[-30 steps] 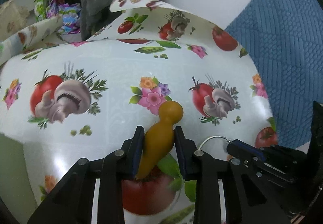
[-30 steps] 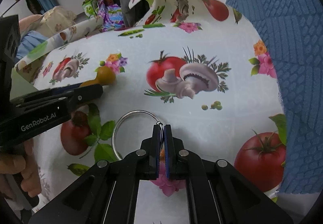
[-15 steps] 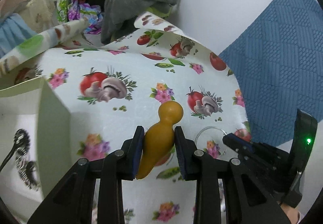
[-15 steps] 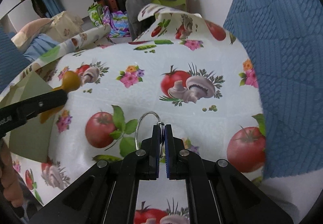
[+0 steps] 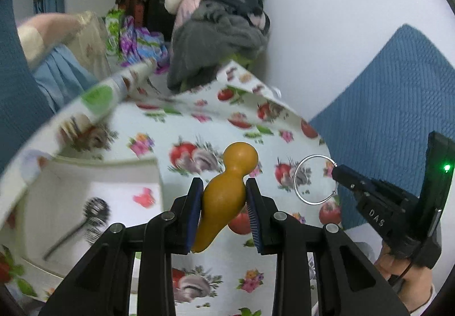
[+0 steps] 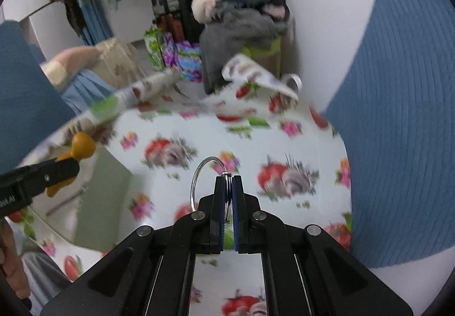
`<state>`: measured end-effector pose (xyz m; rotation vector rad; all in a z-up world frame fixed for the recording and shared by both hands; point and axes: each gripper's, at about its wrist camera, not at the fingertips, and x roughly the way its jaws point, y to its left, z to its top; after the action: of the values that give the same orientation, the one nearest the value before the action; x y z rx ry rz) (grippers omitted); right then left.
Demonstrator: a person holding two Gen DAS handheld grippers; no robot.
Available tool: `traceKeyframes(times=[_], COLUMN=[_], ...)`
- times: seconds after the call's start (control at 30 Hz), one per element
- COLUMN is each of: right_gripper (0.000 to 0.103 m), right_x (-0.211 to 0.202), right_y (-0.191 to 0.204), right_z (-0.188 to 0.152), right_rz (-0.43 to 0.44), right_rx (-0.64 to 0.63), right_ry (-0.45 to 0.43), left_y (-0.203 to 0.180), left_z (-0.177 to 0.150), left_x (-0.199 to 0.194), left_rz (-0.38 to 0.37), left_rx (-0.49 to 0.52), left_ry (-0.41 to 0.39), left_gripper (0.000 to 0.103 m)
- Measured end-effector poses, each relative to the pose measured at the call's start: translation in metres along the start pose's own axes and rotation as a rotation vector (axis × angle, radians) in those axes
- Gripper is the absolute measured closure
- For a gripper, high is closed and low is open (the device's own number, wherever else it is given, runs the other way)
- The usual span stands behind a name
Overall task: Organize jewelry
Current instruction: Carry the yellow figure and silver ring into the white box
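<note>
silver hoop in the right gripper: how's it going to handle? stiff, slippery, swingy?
The silver hoop probably stays stiff: it keeps a round shape while hanging from the right gripper. Thin polished wire pinched at one edge point likely pivots or slips. Looks light.

Right gripper [image 6: 226,182] clamped on a thin silver ring [image 6: 205,173], raised above the tomato-and-mushroom tablecloth [image 6: 284,145]; at far left, left gripper [image 6: 54,173] pinching a mustard peg figure [image 6: 76,153] over a pale box [image 6: 108,193]
</note>
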<state>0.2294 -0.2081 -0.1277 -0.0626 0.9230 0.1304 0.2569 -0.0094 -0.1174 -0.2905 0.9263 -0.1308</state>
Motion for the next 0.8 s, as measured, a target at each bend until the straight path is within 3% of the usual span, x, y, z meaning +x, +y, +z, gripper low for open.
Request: traceKeyframes(times=[0.2, 0.43, 0.63, 0.8], right_gripper=[0.101, 0.101, 0.101, 0.101], right_x=[-0.026, -0.036, -0.012, 0.022], right_y=[0.041, 0.106, 0.158, 0.189], right_z=[0.04, 0.062, 0.047, 0.013], right_rz=[0.06, 0.161, 0.221, 0.247], right_rx=[-0.034, -0.082, -0.125, -0.155], right_ry=[-0.061, -0.08, -0.016, 0.091], left_y=[0.032, 0.087, 0.13, 0.163], left_z=[0.027, 0.026, -0.004, -0.037], left_x=[-0.046, -0.071, -0.06, -0.037], left_rz=[0.032, 0.068, 0.109, 0.113], left_rx=[-0.012, -0.056, -0.088, -0.141], left_ry=[-0.061, -0.07, -0.017, 0.05], left_gripper=[0.073, 0.073, 0.073, 0.073])
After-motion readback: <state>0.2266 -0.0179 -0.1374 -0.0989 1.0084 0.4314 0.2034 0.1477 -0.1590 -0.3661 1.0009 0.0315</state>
